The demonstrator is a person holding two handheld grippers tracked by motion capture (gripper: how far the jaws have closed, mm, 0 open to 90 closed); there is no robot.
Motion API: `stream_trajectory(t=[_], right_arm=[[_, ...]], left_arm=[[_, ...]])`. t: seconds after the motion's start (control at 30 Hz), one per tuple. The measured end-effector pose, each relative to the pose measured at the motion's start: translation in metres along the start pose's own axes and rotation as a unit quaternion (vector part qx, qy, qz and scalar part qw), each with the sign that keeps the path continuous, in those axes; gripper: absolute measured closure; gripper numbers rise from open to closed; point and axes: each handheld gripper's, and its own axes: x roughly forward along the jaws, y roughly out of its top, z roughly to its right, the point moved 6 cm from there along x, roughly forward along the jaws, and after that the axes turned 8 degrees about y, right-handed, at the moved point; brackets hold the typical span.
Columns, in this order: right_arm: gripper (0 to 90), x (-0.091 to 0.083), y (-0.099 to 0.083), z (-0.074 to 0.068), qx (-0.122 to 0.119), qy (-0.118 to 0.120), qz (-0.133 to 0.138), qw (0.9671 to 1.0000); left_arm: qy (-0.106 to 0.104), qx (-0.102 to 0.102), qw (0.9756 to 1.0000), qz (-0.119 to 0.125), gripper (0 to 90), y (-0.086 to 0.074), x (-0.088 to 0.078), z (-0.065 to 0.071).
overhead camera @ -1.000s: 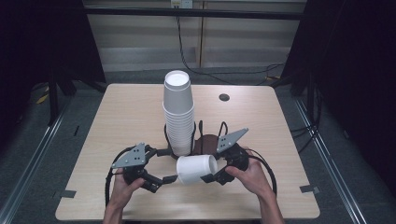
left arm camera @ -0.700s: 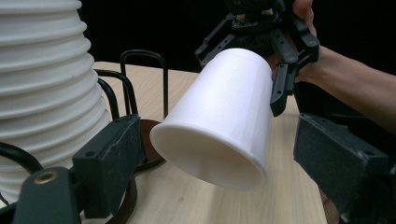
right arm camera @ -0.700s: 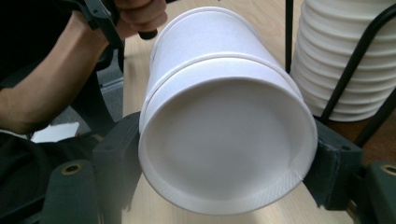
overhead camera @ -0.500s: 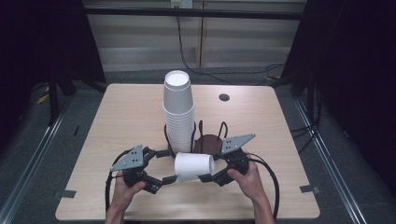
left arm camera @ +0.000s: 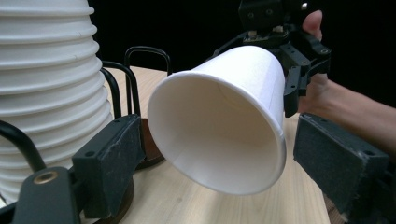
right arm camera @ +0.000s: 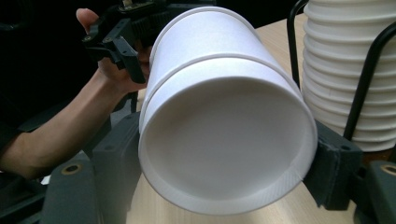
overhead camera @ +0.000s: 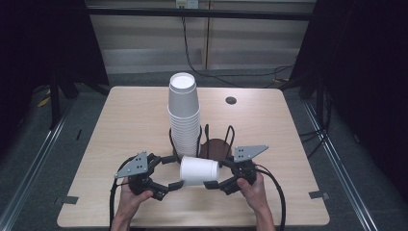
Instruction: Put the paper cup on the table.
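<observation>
A white paper cup (overhead camera: 199,171) lies on its side just above the table, between my two grippers. My right gripper (overhead camera: 216,172) is shut on its base end, and the pads (right arm camera: 334,161) press both sides of the cup (right arm camera: 224,130). A raised ring runs round it partway along; whether a second cup is nested inside, I cannot tell. The cup's open mouth (left arm camera: 224,116) faces my left gripper (left arm camera: 217,128). That gripper's pads (left arm camera: 112,154) flank the rim with a small gap on each side. In the high view the left gripper (overhead camera: 177,172) sits at the cup's left end.
A tall stack of white cups (overhead camera: 184,113) stands in a black wire holder (overhead camera: 230,137) with a brown base (overhead camera: 216,147), just behind the grippers. The wooden table (overhead camera: 125,125) has a small dark hole (overhead camera: 231,100) at the back right. Cables trail toward the near edge.
My right gripper has sunk a little toward the table with the cup. The left gripper has stayed put.
</observation>
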Motion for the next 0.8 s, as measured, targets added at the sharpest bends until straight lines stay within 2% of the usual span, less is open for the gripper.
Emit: stream_trajectory(t=[0.13,0.27,0.4,0.5,0.57,0.6,0.8], right_arm=[[24.1,0.002,-0.003,0.000,-0.005,0.006,0.015,0.9999],[24.1,0.002,-0.004,-0.001,-0.008,0.013,0.029,0.9994],[24.1,0.003,-0.003,-0.004,-0.015,0.018,0.037,0.9990],[24.1,0.002,-0.002,-0.005,-0.018,0.022,0.040,0.9988],[24.1,0.002,-0.001,-0.006,-0.020,0.022,0.040,0.9988],[24.1,0.002,-0.001,-0.007,-0.021,0.024,0.041,0.9987],[24.0,0.005,0.000,-0.007,-0.023,0.032,0.038,0.9985]], left_arm=[[-0.009,-0.004,0.9999,0.002,15.3,-0.001,0.002,0.002],[-0.005,-0.003,1.0000,0.003,15.3,-0.001,0.004,0.002],[-0.012,-0.004,0.9999,0.011,14.4,-0.001,0.006,0.003],[-0.009,-0.006,0.9999,0.013,9.0,-0.001,0.008,0.003],[0.000,-0.004,1.0000,0.003,2.5,-0.003,0.011,0.003],[-0.003,-0.006,1.0000,0.002,0.3,-0.004,0.013,0.004],[-0.012,-0.006,0.9999,0.004,0.1,-0.005,0.018,0.007]])
